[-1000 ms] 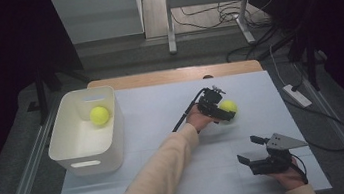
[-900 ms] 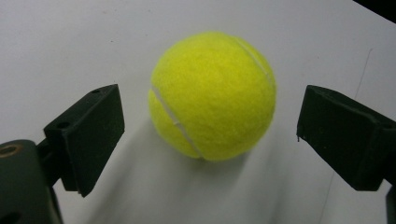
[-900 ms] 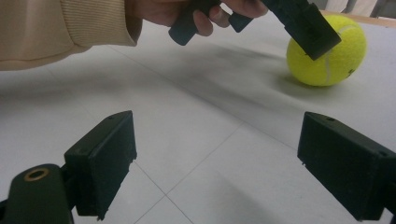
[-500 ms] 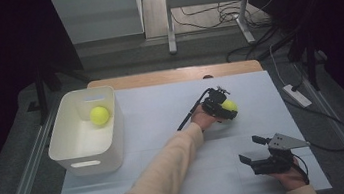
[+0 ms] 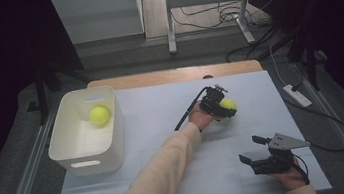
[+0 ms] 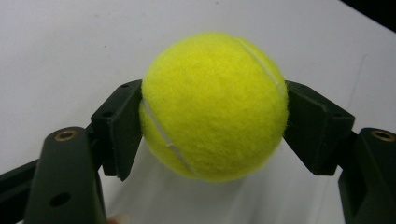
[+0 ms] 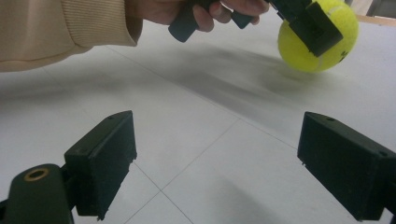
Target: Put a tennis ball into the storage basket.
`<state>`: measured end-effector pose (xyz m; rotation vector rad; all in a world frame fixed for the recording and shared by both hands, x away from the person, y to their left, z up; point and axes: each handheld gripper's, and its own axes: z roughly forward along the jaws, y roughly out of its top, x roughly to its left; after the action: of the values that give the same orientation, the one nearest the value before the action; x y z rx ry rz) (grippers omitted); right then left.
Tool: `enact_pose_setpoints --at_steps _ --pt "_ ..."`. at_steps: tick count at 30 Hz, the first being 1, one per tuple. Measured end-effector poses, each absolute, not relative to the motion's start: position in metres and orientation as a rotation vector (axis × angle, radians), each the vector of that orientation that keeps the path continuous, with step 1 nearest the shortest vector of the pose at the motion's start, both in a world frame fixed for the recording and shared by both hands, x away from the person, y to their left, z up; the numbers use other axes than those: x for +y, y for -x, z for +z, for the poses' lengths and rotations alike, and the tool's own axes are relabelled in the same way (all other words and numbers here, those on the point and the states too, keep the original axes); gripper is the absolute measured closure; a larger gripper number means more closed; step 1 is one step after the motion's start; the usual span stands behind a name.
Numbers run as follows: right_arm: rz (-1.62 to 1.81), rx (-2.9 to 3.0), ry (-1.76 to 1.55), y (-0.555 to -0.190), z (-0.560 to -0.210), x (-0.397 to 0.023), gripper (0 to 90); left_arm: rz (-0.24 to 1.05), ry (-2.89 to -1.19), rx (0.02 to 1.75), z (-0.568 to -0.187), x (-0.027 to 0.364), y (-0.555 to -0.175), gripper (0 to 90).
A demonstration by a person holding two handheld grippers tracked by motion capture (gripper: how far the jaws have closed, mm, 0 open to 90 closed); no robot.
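Left gripper (image 5: 222, 105), matte black with two flat rectangular pads, clamped on a fuzzy yellow-green tennis ball (image 5: 228, 104) right of the table's centre; in the left gripper view the pads press the ball's (image 6: 215, 105) opposite flanks, its felt nap and curved white seam plain, its underside just above or touching the sheet, which cannot be told. The left hand (image 5: 201, 118) wraps the handle, a ribbed beige sleeve (image 5: 160, 179) running back toward the near edge, a black cable (image 5: 189, 110) looping off to the left.

Right gripper (image 5: 253, 153), near and to the right, jaws spread wide with nothing between them, a grey three-cornered plate (image 5: 287, 141) on top; held by the right hand (image 5: 289, 177) low over the sheet. In the right gripper view its blocky pads frame bare surface crossed by faint crease lines, with the held ball (image 7: 322, 44) beyond.

Table (image 5: 165, 138): smooth pale sheet over a wooden top, whose edge shows at the far side.

White plastic bin (image 5: 80, 162), rounded-rectangular with a slot handle, at the left; a second tennis ball (image 5: 100, 115) lies in its far part
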<state>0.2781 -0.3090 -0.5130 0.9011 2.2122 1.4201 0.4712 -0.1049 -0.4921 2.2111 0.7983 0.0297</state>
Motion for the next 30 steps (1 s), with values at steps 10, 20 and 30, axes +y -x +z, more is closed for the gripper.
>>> enact_pose_setpoints --at_steps 10,20,30 --pt "1.431 2.204 -0.905 -0.278 -0.512 -0.309 11.6 0.053 -2.198 0.77 -0.476 -0.098 -0.463 27.3" --pt "1.421 2.203 -0.907 -0.277 -0.512 -0.31 11.7 0.057 -2.178 0.755 -0.468 -0.089 -0.455 27.2" --pt "1.418 2.204 -0.905 -0.277 -0.512 -0.308 11.7 0.087 -2.165 0.755 -0.46 -0.077 -0.449 27.2"
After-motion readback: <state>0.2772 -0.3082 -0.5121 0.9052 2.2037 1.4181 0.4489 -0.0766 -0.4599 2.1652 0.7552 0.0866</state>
